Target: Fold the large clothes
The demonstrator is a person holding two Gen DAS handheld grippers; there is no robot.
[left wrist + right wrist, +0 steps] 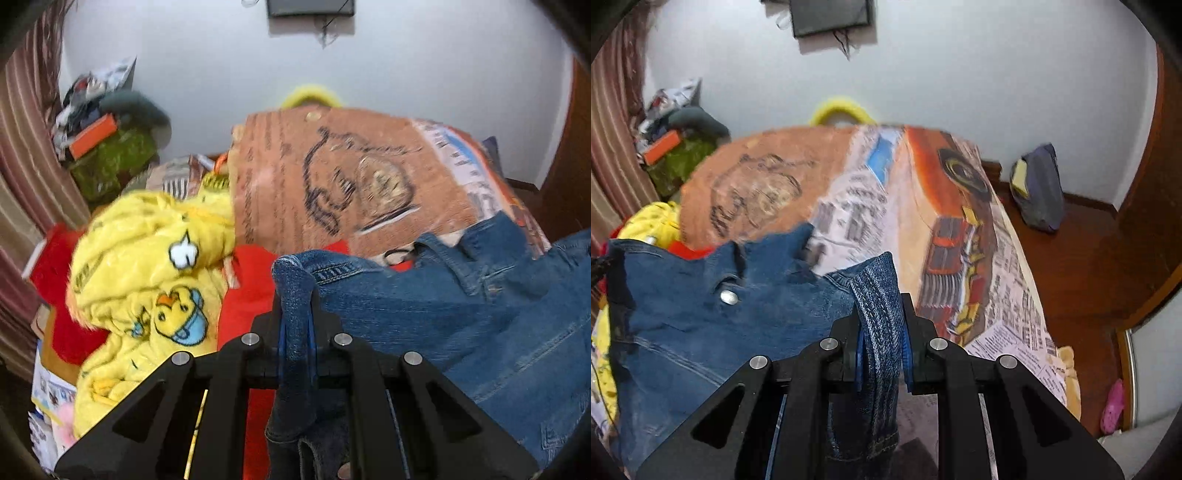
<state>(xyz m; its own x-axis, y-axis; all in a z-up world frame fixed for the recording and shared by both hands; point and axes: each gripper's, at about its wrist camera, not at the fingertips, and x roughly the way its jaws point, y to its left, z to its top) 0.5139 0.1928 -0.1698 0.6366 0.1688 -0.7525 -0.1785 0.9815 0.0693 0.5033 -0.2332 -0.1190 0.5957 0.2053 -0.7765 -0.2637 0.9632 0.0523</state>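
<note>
A blue denim garment (461, 317) with a metal snap button hangs stretched between my two grippers above the bed. My left gripper (295, 295) is shut on one folded edge of the denim, which bulges up between its black fingers. In the right wrist view the denim garment (701, 317) spreads to the left, and my right gripper (881, 299) is shut on another stitched edge of it. The lower part of the garment drops out of sight below both grippers.
An orange printed blanket (923, 206) covers the bed. A yellow duck-print fleece (147, 280) and a red cloth (243, 295) lie heaped at the left. Clutter (107, 140) stands by the striped curtain. A dark bag (1038, 192) sits on the wooden floor, right.
</note>
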